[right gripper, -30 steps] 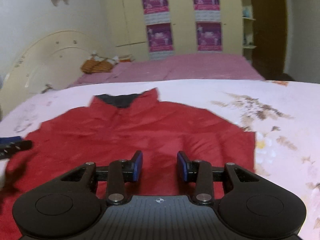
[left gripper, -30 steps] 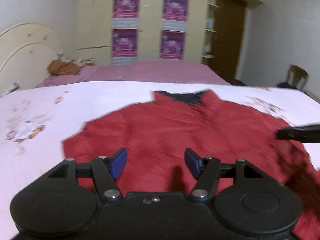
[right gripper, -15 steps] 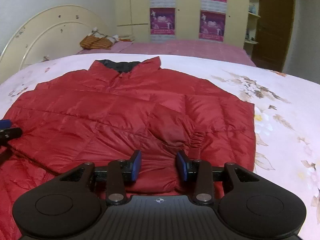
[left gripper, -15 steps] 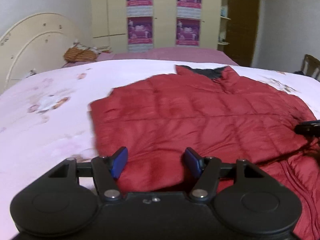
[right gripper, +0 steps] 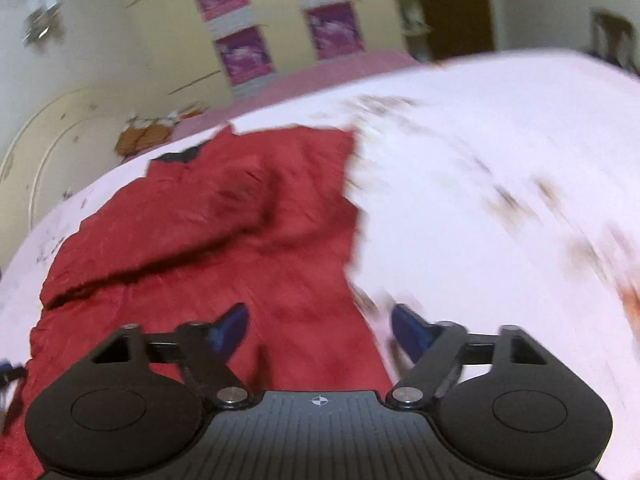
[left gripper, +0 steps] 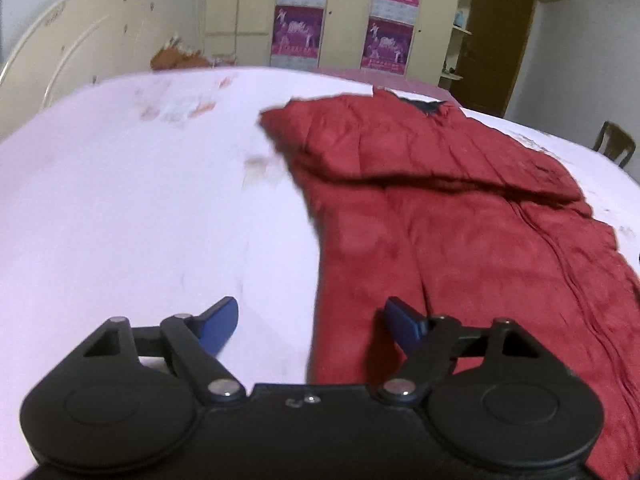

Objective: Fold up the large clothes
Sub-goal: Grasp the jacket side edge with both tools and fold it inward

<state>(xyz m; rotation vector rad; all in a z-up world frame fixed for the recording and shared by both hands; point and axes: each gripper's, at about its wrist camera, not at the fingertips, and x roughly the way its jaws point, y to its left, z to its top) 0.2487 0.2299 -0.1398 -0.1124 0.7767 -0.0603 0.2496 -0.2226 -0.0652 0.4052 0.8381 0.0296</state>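
Lying spread across the pale floral bedspread (left gripper: 140,208) is a red puffer jacket (left gripper: 440,216), its dark-lined collar (left gripper: 430,106) toward the far side of the bed and one sleeve (left gripper: 460,178) folded across the chest as a raised band. Both views are smeared with motion blur. The left gripper (left gripper: 310,326) hangs over the jacket's left edge with its jaws apart; they have just been opening, and nothing is pinched between the blue pads (left gripper: 218,326), one of which sits over bare bedspread and the other over red fabric. The right gripper (right gripper: 320,330) hangs over the opposite edge of the jacket, jaws likewise apart and just opened wider, gripping nothing, with one pad above the jacket and the other above the sheet. Beyond the bed stand a cream headboard (left gripper: 60,52), a wardrobe with purple posters (left gripper: 298,32), a brown door (left gripper: 500,36) and, at the far right of the left view, a wooden chair (left gripper: 614,146)
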